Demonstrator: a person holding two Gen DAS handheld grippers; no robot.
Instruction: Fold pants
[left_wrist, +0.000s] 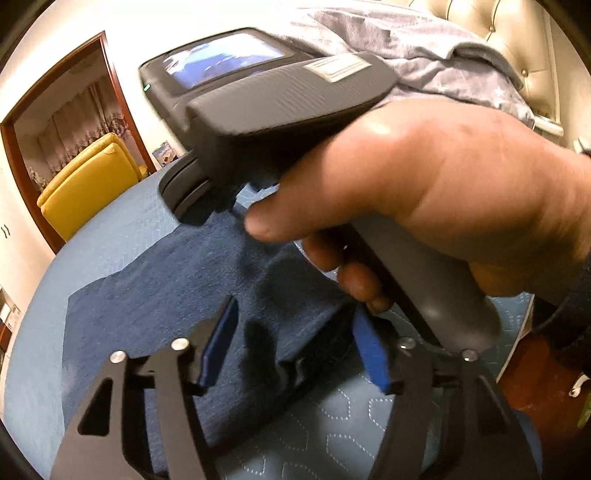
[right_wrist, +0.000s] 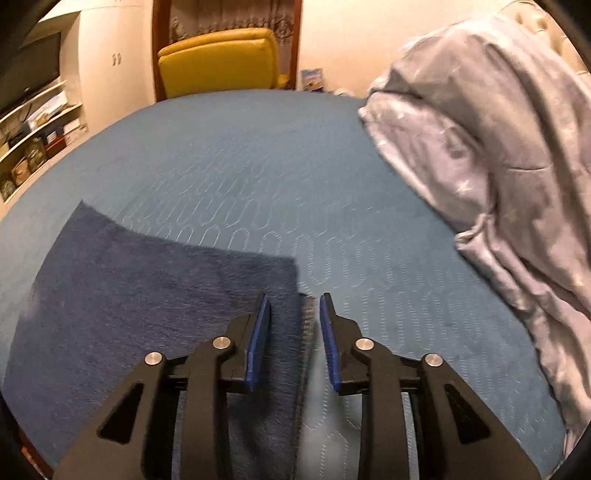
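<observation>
Through my left wrist camera, my left gripper (left_wrist: 295, 347) stands wide open, its blue pads (left_wrist: 218, 347) well apart with nothing clamped between them. Below and between them lie the dark blue pants (left_wrist: 177, 295), spread on the light blue quilted bedspread (left_wrist: 332, 424), with a rumpled fold of the cloth under the gap between the pads. Close in front of this camera my right hand (left_wrist: 424, 192) grips the grey handle of the other gripper, whose body (left_wrist: 266, 107) reaches across the upper half of the view and carries a small lit screen. Behind it are a grey star-printed duvet (left_wrist: 424, 51) and a padded headboard (left_wrist: 498, 33). To the left, a doorway frames a yellow armchair (left_wrist: 88, 181).

Through my right wrist camera, my right gripper (right_wrist: 291, 339) is partly open, a narrow gap between its blue pads. The right-hand edge of the pants (right_wrist: 155, 295) runs up through that gap, but the pads do not press on it; I hold nothing. The pants lie flat on the bedspread (right_wrist: 240, 162), mostly to the left of the gripper, their far corner just beyond the fingertips. The duvet (right_wrist: 491, 155) is heaped at the right, well apart from the pants. The armchair (right_wrist: 218, 62) stands past the far edge of the bed, and shelves (right_wrist: 33, 133) with boxes line the left wall.
</observation>
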